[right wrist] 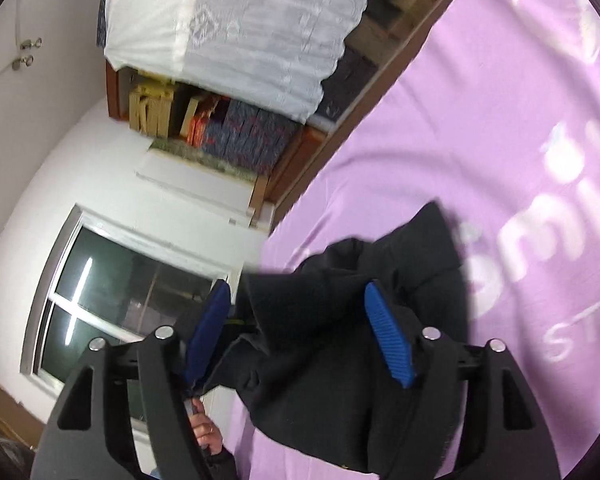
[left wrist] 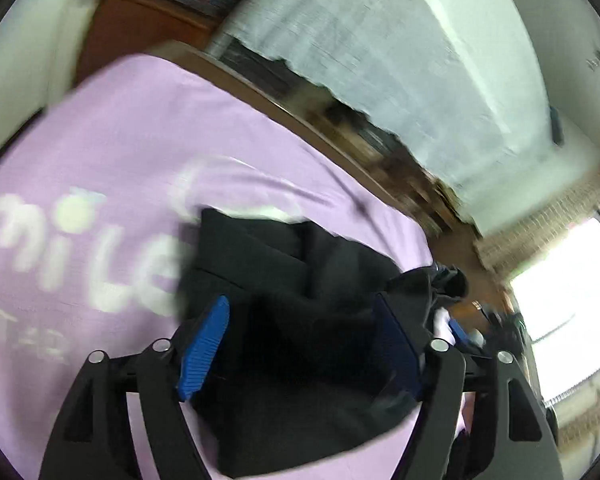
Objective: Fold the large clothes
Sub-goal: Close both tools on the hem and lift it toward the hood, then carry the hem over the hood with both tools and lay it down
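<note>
The left tongs [left wrist: 300, 344] stand open, their blue pads [left wrist: 204, 346] wide apart with the black garment [left wrist: 284, 280] bunched between and beyond them, on the lilac bedsheet [left wrist: 120, 128] near the bed's wooden edge [left wrist: 300, 120]. The right tongs [right wrist: 304, 336] are open too, garment [right wrist: 340, 360] draped between the pads and heaped ahead. Both sit equally close; its long axis I cannot tell. Only the right view shows a hand [right wrist: 208, 432] and window [right wrist: 112, 300]; the left view is blurred.
</note>
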The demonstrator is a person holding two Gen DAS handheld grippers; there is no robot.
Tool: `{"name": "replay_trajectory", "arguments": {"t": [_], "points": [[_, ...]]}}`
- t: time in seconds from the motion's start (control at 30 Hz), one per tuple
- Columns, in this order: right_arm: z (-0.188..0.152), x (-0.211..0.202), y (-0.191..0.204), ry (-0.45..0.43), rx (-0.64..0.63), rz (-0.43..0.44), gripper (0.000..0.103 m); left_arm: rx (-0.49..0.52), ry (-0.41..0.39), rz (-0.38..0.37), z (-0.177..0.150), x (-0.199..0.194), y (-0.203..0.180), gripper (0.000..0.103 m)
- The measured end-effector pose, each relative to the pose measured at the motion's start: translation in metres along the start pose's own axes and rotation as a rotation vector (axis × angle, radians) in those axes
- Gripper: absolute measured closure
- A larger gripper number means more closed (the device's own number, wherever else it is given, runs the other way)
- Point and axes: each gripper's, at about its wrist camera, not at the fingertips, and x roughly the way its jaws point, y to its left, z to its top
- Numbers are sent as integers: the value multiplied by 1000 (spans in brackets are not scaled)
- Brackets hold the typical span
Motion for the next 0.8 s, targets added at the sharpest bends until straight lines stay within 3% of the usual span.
{"name": "replay_trajectory", "arguments": {"t": [0.1,0.2,0.33,0.47,0.63,0.8], "points": [[-3,-2,-7,-3,-4,-48,34,-73,-10,-63,2,-6,18,28],[-6,4,-8,10,-35,-88,34,-10,-16,2,0,-2,12,28],[-10,12,0,11,-109,-151,34,81,4,28,-4,8,-3,28],[-11,19,0,10,-149,-193,34,163,9,159,3,31,-19,28],[-4,39,9,34,-199,-221,34,214,49,181,21,63,-30,28],[-2,73,27,67,-344,-318,34,193,65,177,23,91,-21,29]]}}
